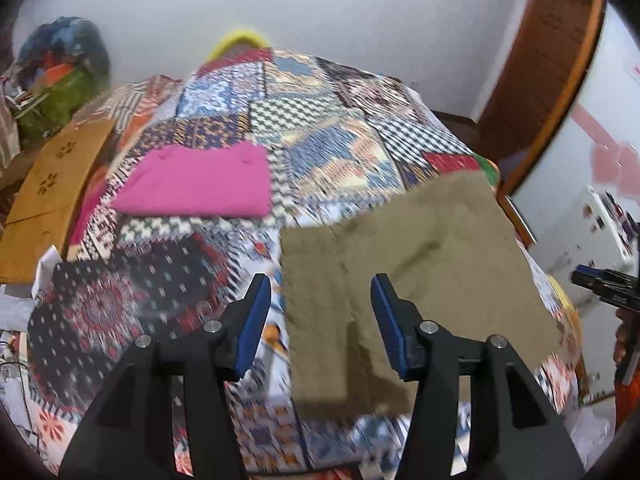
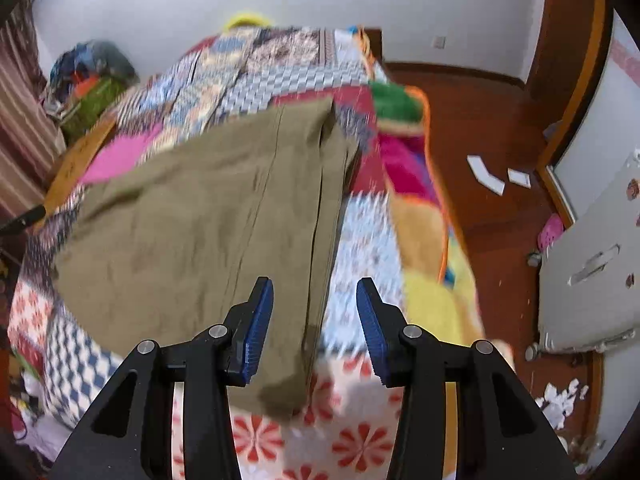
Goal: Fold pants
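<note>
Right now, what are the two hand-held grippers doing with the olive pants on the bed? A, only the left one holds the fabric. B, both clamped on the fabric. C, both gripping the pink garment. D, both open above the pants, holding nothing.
D: the left hand-held gripper and the right hand-held gripper both have their jaws spread, with the olive pants lying flat on the quilt beneath them.

Matt olive cloth pants lie on a printed patchwork cloth quilt.
</note>
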### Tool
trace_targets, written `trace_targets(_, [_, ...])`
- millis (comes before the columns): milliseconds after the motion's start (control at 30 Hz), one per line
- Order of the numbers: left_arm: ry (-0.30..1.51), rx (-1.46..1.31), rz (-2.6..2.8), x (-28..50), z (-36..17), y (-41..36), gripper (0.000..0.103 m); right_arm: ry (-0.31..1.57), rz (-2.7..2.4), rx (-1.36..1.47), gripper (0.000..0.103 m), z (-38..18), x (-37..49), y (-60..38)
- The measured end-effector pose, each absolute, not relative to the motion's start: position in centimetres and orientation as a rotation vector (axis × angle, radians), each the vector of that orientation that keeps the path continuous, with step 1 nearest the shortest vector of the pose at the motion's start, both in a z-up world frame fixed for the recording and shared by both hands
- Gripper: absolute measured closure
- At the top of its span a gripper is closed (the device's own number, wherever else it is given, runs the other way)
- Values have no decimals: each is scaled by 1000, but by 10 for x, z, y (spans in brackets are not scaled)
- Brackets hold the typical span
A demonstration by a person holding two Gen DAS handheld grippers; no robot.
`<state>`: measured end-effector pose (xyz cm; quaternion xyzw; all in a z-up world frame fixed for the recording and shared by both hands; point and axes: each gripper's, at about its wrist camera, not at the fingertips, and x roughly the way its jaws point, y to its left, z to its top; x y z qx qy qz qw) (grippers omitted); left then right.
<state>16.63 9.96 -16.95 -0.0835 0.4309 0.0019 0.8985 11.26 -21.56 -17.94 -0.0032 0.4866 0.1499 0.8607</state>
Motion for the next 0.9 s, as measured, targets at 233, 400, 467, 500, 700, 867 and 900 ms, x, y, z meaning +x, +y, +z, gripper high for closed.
trace_targets(233, [943,-197,33,224,-194,116,51,949,312,-10,55,-176,163,-200])
trace_targets(400, [1004,-190,22,253,-221,116,51,982,309,7,55,-190,205,-197])
trace_targets(467, [1027,-191,10,262,-230,115,51,1004,309,16,55,-200,220,-195])
trace_targets(500, [1039,-192,5,266,-235,113,51,1013,313,18,55,-204,224,-195])
trace_targets(700, [1092,-216,-17,281,-253,108,41,1046,346,28,55,-225,255,-183])
trace_targets(867, [1097,-178,-6,284,-263,102,41,1080,369,32,55,-243,272,-175])
trace_targets(900, [1094,-181,-2,285,-265,103,41,1079,370,27,56,-245,274,-173])
